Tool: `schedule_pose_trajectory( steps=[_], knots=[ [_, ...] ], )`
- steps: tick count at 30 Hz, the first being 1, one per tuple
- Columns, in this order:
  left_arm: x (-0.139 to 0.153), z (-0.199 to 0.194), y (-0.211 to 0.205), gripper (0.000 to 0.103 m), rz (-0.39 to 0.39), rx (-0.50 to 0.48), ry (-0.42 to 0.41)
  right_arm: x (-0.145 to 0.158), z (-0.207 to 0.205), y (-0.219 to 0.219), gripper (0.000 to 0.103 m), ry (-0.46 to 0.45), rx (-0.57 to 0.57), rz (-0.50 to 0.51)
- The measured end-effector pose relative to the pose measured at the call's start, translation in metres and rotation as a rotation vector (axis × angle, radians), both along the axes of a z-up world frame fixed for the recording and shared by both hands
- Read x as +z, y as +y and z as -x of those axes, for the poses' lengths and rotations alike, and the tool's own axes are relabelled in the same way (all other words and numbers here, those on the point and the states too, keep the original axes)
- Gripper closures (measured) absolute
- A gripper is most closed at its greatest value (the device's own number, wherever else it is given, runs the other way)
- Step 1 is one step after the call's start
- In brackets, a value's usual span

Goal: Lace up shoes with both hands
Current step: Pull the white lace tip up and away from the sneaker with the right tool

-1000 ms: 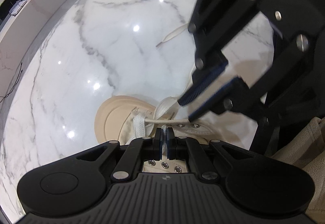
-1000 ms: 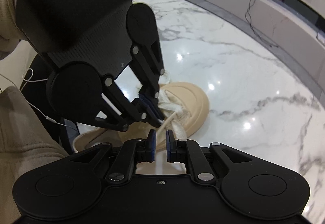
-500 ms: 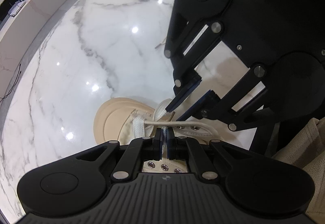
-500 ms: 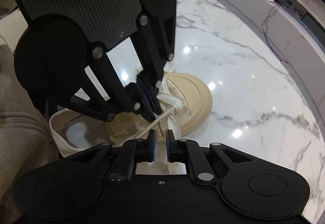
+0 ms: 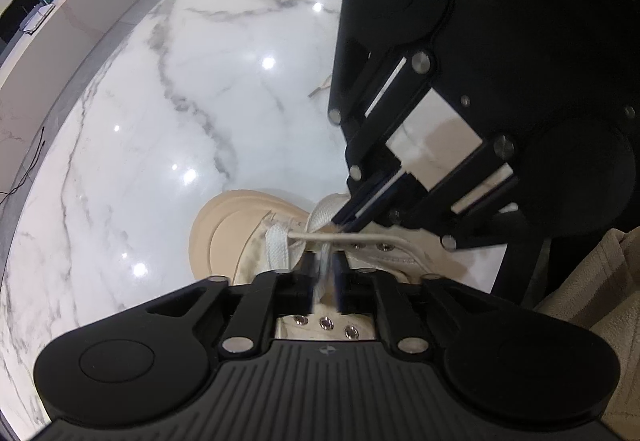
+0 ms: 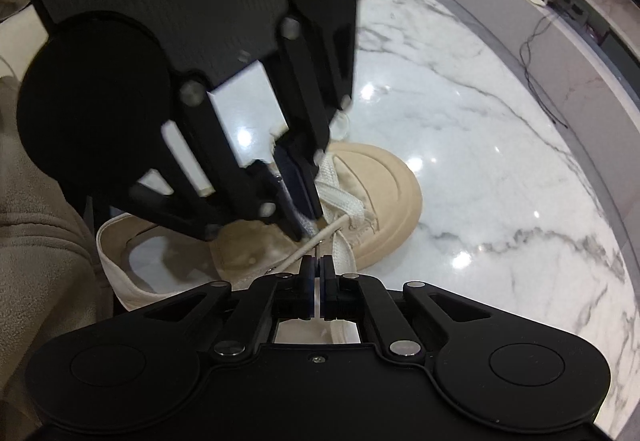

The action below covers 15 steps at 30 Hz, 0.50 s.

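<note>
While our left gripper [image 5: 325, 269] spreads its jaws, the flat lace [image 5: 323, 269] still between them, we see our right gripper [image 6: 319, 265] pinched tight on the stiff lace tip [image 6: 320, 239], both directly above the beige shoe [image 6: 372, 197] on the marble table [image 5: 168, 113].

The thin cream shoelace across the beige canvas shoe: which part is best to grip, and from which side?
Probably the taut thin cream shoelace where it spans free above the beige canvas shoe, between the eyelets. Come from above, pads across the cord: only there is space beneath it.
</note>
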<state>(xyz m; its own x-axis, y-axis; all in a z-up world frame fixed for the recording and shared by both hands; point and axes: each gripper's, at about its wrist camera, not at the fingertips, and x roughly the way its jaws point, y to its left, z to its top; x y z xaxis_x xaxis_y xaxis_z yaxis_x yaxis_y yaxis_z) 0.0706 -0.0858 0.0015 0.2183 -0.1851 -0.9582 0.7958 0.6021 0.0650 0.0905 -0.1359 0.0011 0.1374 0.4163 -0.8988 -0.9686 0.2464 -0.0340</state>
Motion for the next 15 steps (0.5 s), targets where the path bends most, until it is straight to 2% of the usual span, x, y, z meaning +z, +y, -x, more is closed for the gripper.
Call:
schedule_pose_trajectory(
  steps=[9, 12, 15],
  knots=[
    [0.012, 0.027, 0.019, 0.087, 0.065, 0.069, 0.006, 0.004, -0.014, -0.036, 0.102, -0.008, -0.102, 0.077],
    [0.019, 0.036, 0.017, 0.087, 0.103, 0.068, -0.007, 0.003, -0.011, -0.063, 0.102, 0.0, -0.144, 0.117],
    [0.021, 0.043, 0.013, 0.087, 0.111, 0.051, -0.003, 0.005, 0.015, -0.08, 0.102, 0.008, -0.176, 0.149]
  ],
)
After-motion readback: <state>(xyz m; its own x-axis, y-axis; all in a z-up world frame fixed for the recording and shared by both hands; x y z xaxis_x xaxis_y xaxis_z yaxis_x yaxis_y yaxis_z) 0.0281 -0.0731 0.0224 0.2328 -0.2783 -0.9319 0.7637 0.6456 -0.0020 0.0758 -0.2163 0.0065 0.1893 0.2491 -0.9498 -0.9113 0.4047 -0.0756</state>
